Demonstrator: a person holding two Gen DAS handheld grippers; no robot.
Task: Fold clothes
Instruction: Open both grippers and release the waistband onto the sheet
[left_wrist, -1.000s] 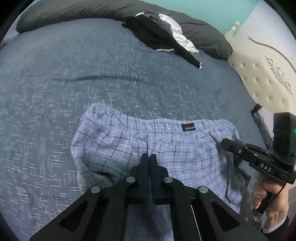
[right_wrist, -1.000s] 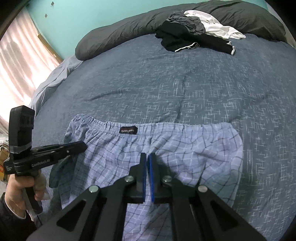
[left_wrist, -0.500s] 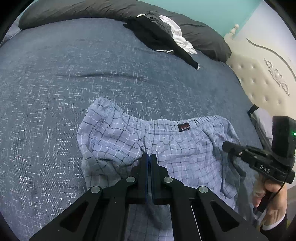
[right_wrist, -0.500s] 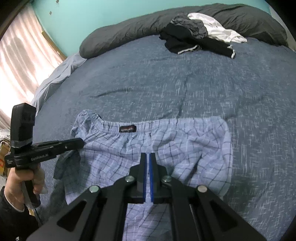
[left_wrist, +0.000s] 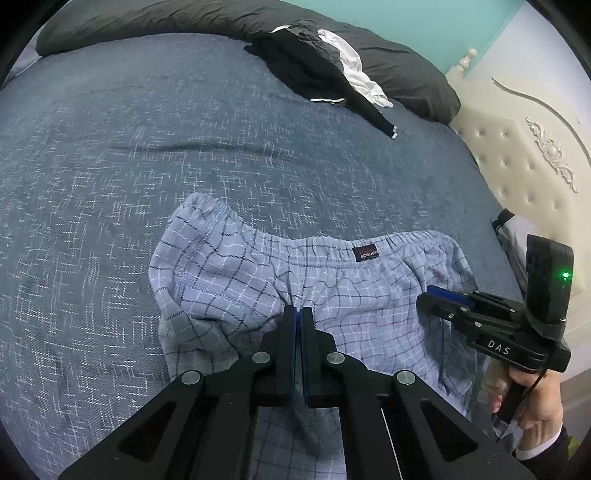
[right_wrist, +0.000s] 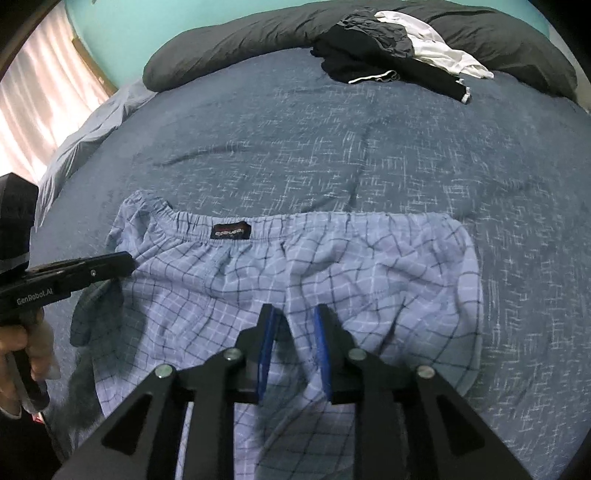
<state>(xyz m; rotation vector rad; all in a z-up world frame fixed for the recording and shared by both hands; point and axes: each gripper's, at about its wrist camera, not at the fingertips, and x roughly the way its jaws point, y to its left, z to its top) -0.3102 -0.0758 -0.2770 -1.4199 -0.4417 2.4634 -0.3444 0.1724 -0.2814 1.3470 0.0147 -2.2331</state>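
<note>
Light blue checked shorts (left_wrist: 258, 280) lie on the dark blue bedcover (left_wrist: 110, 147), waistband and dark label (left_wrist: 365, 253) on the far side. My left gripper (left_wrist: 298, 314) is shut on a bunched fold of the shorts near their left side. The right wrist view shows it at the shorts' left edge (right_wrist: 125, 263) with cloth drooping under it. My right gripper (right_wrist: 294, 328) sits low over the shorts (right_wrist: 369, 266), its jaws opening. A ridge of fabric lies between the blue pads (right_wrist: 266, 339), which do not press it. In the left wrist view, the right gripper (left_wrist: 434, 297) is at the shorts' right side.
A heap of black and white clothes (left_wrist: 317, 70) lies at the far end of the bed against a dark grey pillow roll (right_wrist: 221, 48). A cream tufted headboard (left_wrist: 517, 166) stands on the right, a curtained window (right_wrist: 37, 110) on the left.
The right gripper's jaws have parted from shut. The shorts' left waistband corner has bunched up and drawn inward. The left gripper has stayed shut and in place.
</note>
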